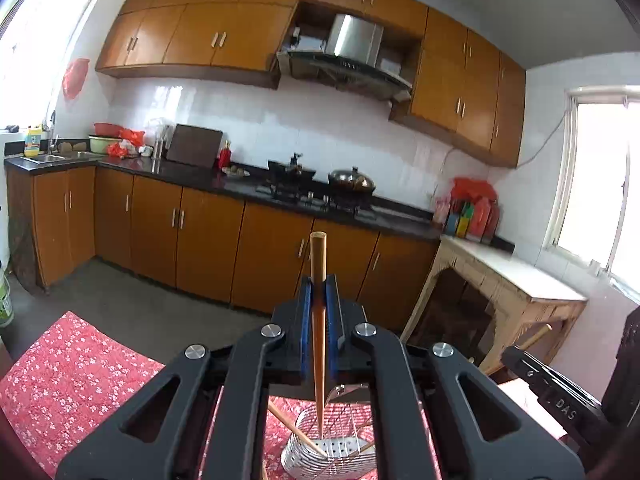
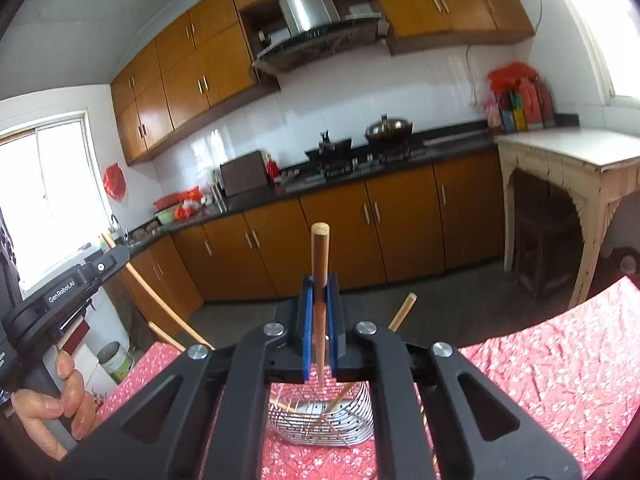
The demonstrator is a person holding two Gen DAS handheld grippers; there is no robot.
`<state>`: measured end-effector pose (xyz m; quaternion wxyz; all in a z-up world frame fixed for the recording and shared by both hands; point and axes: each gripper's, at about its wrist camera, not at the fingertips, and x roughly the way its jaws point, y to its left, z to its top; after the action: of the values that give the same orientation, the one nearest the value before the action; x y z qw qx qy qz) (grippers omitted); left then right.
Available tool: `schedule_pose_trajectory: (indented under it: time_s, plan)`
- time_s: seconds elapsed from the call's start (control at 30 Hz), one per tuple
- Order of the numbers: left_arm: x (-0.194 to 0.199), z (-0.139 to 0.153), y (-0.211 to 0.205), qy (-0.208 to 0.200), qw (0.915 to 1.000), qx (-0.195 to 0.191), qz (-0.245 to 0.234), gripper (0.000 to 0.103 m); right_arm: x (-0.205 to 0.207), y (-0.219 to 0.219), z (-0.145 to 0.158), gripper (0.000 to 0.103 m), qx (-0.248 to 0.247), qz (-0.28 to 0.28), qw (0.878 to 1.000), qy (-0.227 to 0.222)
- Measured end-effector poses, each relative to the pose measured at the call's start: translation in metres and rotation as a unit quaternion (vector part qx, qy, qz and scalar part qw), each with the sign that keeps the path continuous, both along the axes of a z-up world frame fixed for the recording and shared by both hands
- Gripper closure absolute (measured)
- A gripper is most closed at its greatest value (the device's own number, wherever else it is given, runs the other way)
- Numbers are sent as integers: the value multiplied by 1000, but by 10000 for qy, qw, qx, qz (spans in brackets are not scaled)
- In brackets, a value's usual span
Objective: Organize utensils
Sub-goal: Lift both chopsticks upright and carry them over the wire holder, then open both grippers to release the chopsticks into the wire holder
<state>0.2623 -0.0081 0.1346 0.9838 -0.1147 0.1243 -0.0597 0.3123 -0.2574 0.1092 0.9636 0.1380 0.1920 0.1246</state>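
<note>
Both tools clamping one chopstick each above the utensil basket.
Left tool [image 1: 319, 292] is gripping a chopstick [image 1: 318, 256], right tool [image 2: 320, 292] another chopstick [image 2: 320, 252]; both sticks are standing upright, thin ends pointing down at the wire basket [image 2: 352, 424] on the red-clothed desk [image 2: 540, 360], with bare cloth lying open on both sides.

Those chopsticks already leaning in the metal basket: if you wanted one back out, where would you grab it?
Probably near its free upper end, coming from above. In the right wrist view a leaning chopstick juts up past the wire basket rim, while its tip sits buried inside the basket.
</note>
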Motion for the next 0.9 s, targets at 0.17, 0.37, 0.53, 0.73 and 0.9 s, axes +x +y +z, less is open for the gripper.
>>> schedule_pose_trajectory:
  time_s: [0.17,0.37,0.53,0.73,0.9]
  plan:
    - [22,-18,-7,524,9984,97,-179,96,20,3,-20,96,144,159,9989,410]
    - [33,-32,-6,841,9961,141,-216,96,36,7,-36,96,194,218,9972,682]
    - [38,-37,-8,990,9946,177,-246,96,41,8,-43,95,177,196,9967,771]
    - [33,-32,-2,1038,9943,141,-185,95,37,2,-38,86,76,-169,9975,685]
    - [19,-18,10,925,9957,75,-76,79,22,-13,-28,74,30,-506,9975,494]
